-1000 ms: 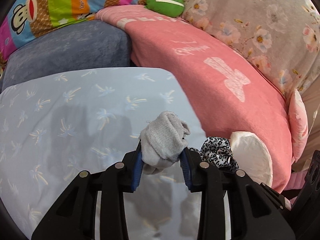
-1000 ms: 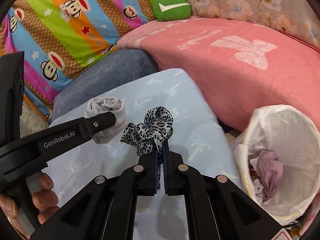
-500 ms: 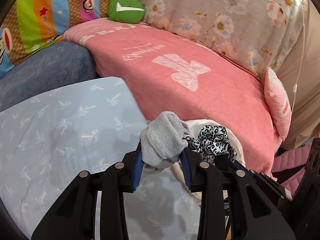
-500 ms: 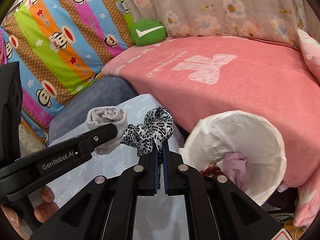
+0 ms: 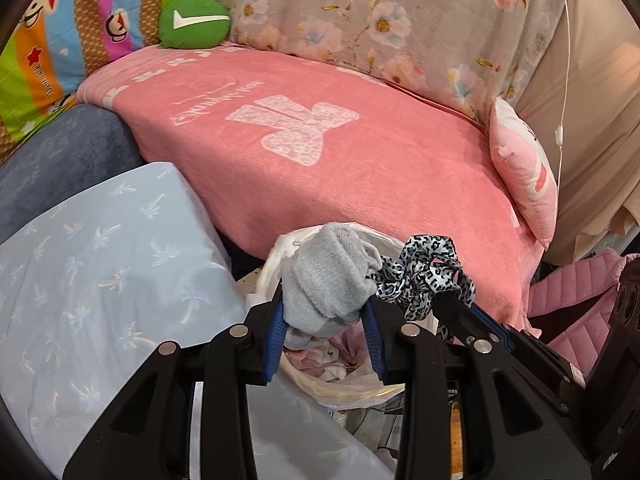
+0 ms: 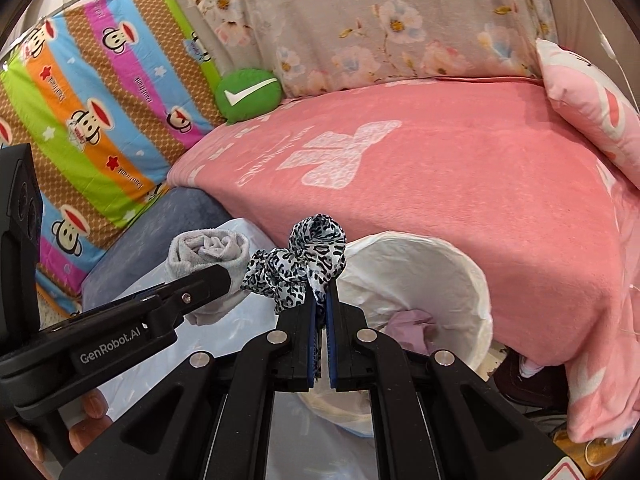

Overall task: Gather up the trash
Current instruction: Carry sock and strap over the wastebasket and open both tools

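Observation:
My left gripper [image 5: 324,312] is shut on a rolled grey sock [image 5: 330,280] and holds it over the near rim of a white-lined trash bin [image 5: 340,384]. The sock also shows in the right wrist view [image 6: 208,252], as does the left gripper [image 6: 216,280]. My right gripper [image 6: 320,304] is shut on a leopard-print scrunchie [image 6: 304,264], held just left of the bin's opening [image 6: 452,280]. The scrunchie also shows in the left wrist view [image 5: 424,276]. Crumpled pink and white trash [image 6: 412,328] lies in the bin.
A light blue patterned cushion [image 5: 100,280] lies left of the bin. A pink blanket [image 6: 460,184] covers the sofa behind it. A green round pillow [image 6: 248,94], a pink pillow [image 6: 588,100] and a pink quilted item [image 5: 572,300] lie around.
Both grippers have moved right, from above the blue cushion to the trash bin, each still holding its item. The bin now sits under and beside them.

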`<state>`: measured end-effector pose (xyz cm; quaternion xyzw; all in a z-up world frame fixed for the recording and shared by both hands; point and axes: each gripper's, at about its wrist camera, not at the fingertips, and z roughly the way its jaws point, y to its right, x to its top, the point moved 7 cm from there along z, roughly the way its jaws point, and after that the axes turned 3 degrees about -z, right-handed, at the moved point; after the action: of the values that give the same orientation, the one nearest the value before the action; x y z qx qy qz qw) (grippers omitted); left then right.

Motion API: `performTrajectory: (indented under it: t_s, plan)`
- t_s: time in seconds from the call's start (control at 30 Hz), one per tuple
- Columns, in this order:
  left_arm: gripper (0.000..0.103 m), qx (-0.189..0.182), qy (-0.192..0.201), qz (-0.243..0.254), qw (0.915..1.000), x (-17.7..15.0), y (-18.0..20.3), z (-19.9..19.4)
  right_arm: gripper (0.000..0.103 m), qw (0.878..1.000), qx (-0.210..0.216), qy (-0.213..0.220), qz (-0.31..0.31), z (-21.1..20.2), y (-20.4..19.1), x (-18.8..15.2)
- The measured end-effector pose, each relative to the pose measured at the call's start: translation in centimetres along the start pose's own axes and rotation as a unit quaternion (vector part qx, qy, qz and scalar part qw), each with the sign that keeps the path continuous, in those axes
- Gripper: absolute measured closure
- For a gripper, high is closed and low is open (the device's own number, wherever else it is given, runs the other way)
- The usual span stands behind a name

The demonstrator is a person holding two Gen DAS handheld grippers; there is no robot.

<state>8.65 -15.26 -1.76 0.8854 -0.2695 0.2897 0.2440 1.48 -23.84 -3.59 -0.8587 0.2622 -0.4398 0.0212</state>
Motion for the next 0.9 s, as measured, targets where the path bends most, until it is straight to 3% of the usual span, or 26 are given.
performTrajectory:
  t_s: [0.33,0.67,0.73,0.9]
  plan:
    - [0.067,-0.004,-0.009,0.018,0.9998,0.3,2.3,1.5,0.099,1.0,-0.008,0.0,0.022,0.6,2.8,0.3]
    - [0.025,0.009,0.008,0.002,0.9999,1.3,2.2,1.9,0.092,1.0,-0.009,-0.005,0.022,2.1,3.2,0.8]
    - [0.02,0.014,0.013,-0.006,0.9998,1.6,1.7,1.9,0.09,1.0,-0.007,-0.008,0.022,2.3,3.2,0.8]
    - [0.018,0.03,0.015,-0.029,0.999,1.6,-0.3,2.0,0.071,1.0,-0.007,-0.006,0.019,2.9,2.8,0.9]
